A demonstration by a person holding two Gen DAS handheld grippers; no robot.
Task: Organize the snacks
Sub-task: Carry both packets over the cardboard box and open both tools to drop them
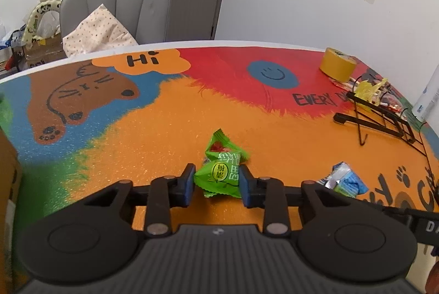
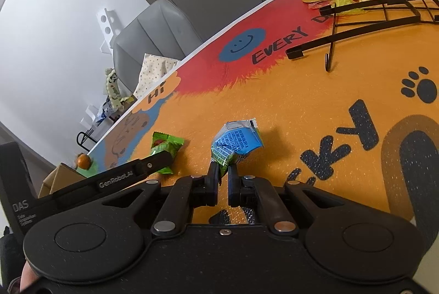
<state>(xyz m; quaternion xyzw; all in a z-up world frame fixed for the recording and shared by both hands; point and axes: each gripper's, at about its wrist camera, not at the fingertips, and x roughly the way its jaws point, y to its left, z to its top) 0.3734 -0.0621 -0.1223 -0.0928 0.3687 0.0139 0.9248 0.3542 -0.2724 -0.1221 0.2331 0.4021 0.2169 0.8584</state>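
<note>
Over at the far right of the colourful table mat [image 1: 153, 129] sits a roll of yellow tape [image 1: 337, 64], and just beside it a black wire basket [image 1: 384, 115] lies tipped on its side, with crumpled yellow wrappers [image 1: 369, 89] and other small packets tangled around its rim. Behind the table's far edge stands a grey chair [image 1: 131, 0] with a spotted cloth [image 1: 96, 30] draped on its seat. A cardboard box [image 2: 61, 177] pokes in at the near left corner, with a small orange ball [image 2: 83, 161] just beyond it. Nothing lies between the two snacks and the basket but bare mat.

Each hand-held tool has a snack. The left gripper [image 1: 218, 180] has its blue pads pressed against both sides of a green packet [image 1: 222, 167], which is puffy and creased, with a yellow round label and a red picture at its far end; it rests on the orange part of the mat. The right gripper [image 2: 223, 174] is pinched tight on the near corner of a blue packet [image 2: 236, 143], crinkled, covered in small print, with a silver crimped edge, near the green one and apart from it.
</note>
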